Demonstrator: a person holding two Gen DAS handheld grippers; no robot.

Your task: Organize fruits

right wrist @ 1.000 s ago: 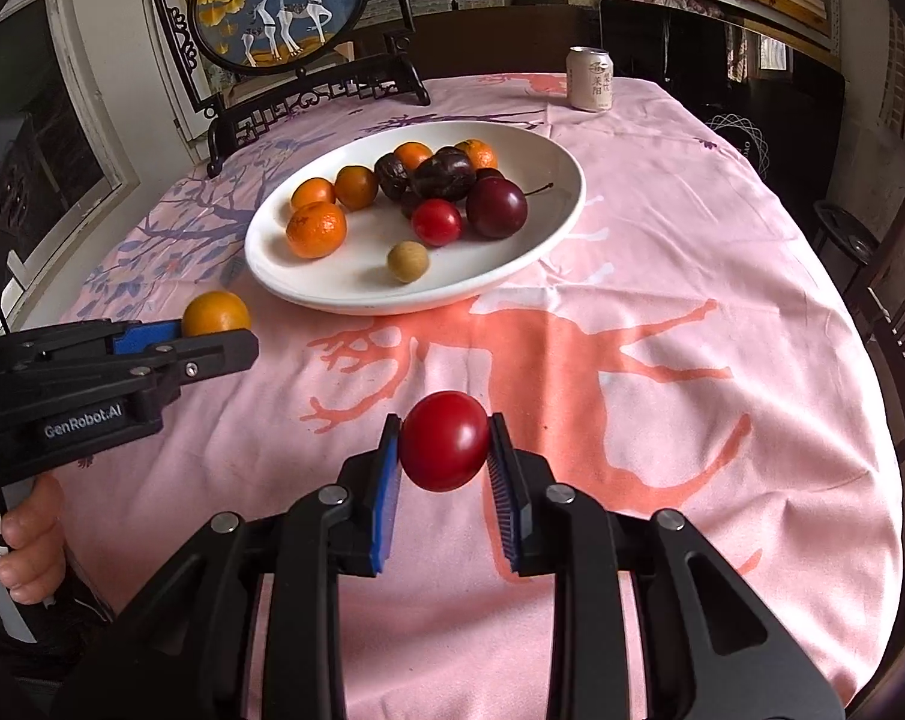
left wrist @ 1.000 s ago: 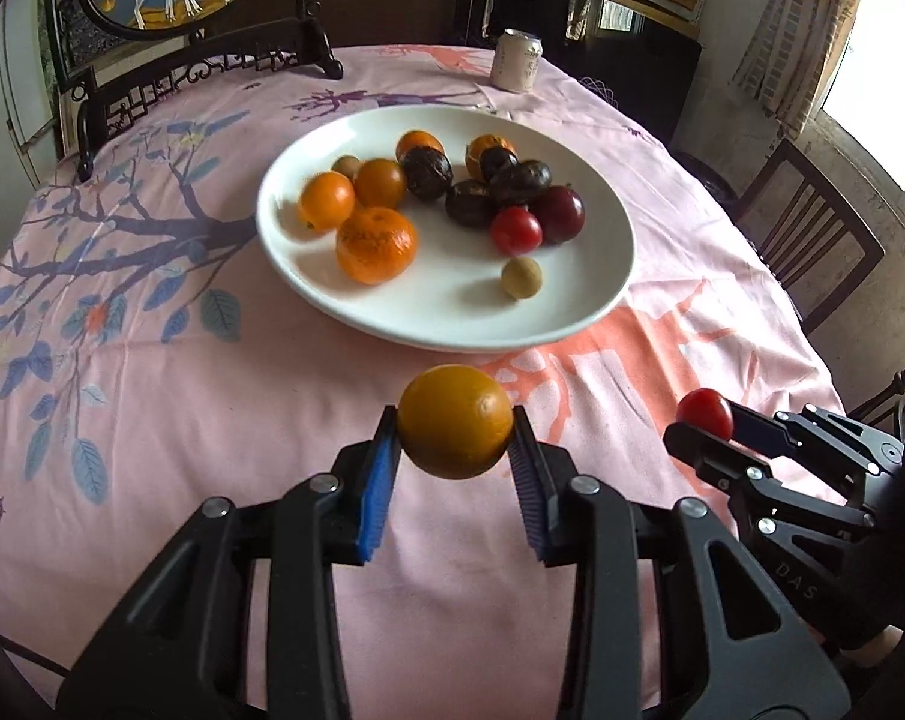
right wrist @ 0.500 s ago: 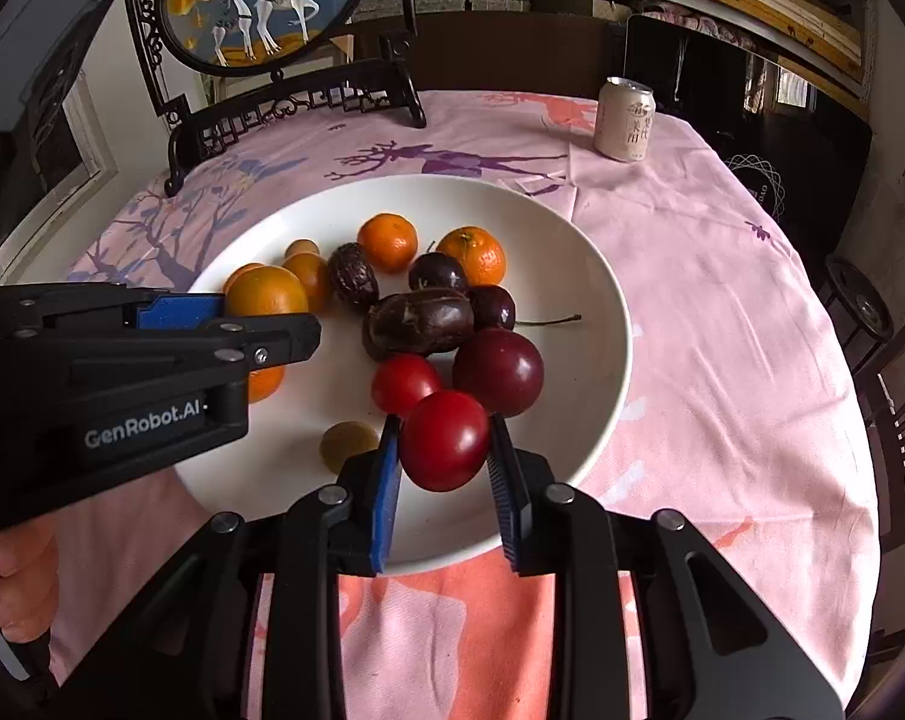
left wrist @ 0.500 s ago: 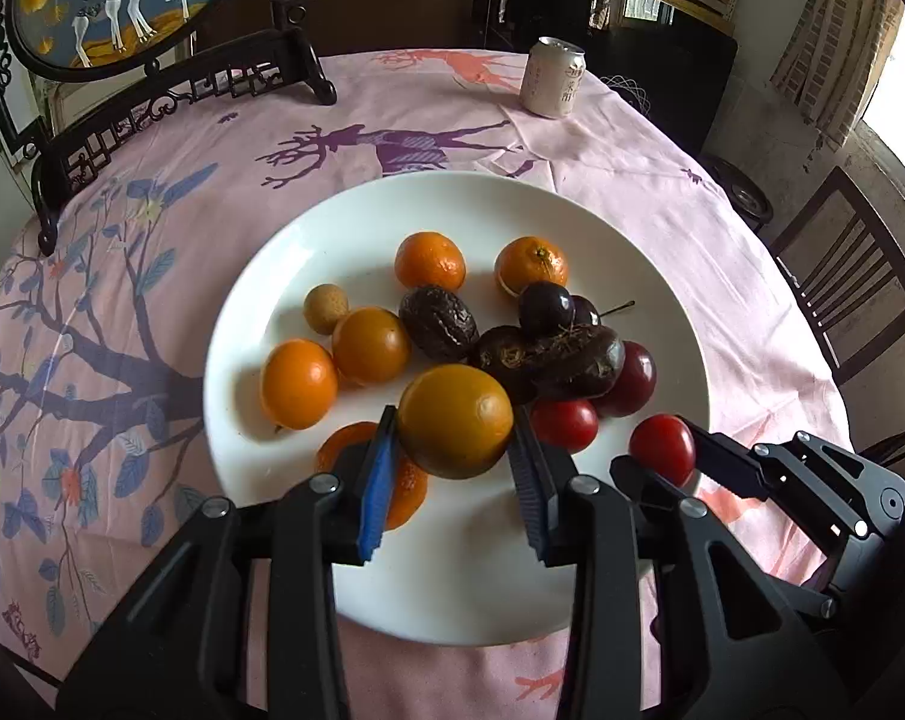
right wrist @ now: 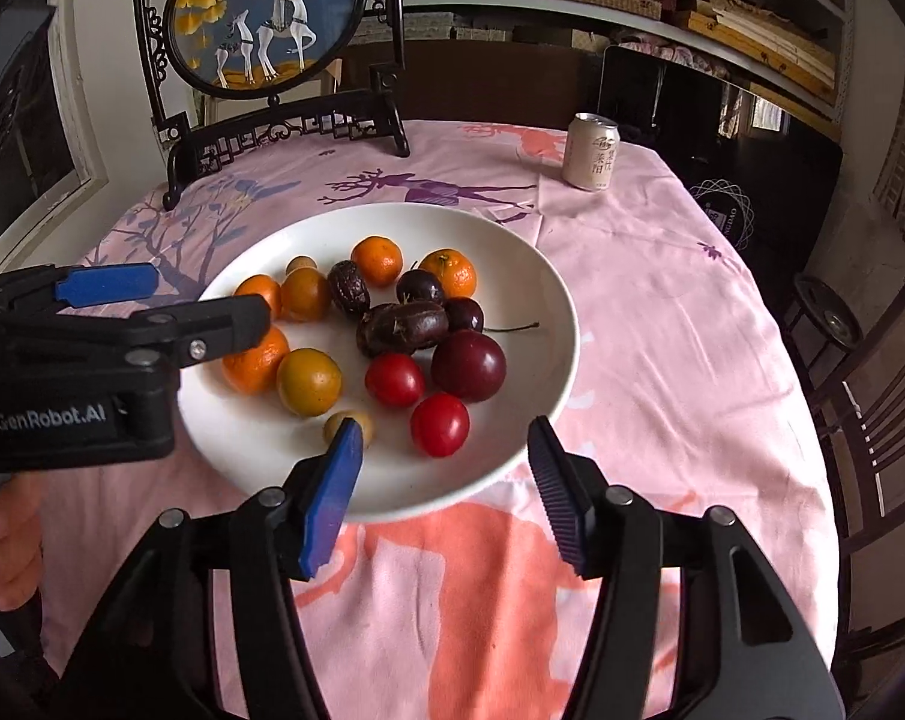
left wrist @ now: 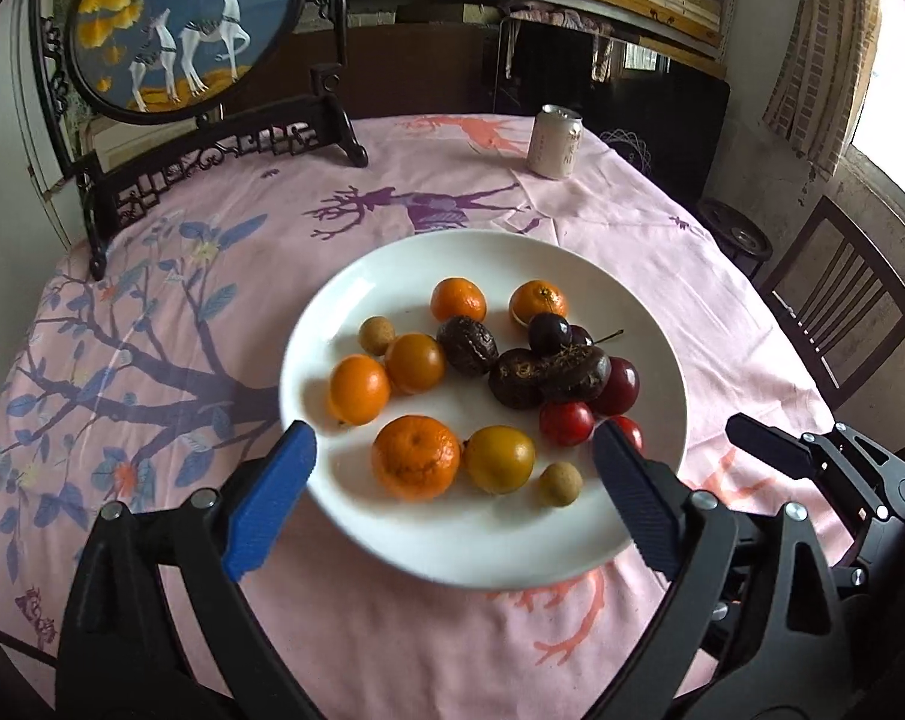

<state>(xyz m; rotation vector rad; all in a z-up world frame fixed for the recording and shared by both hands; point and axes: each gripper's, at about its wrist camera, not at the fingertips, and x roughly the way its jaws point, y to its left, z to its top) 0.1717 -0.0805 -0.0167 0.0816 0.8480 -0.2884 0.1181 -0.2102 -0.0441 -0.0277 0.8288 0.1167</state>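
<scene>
Blue pads stand wide apart on the left gripper, whose jaws have just been opening; nothing is between them. The yellow-orange fruit lies free on the white plate, just ahead of those pads and touching the mandarin. The right gripper has also just been opening and holds nothing; the red cherry tomato rests on the plate just beyond its tips, nearer this hand. Both fruits are round, with no long axis. Farther off stands a drink can.
</scene>
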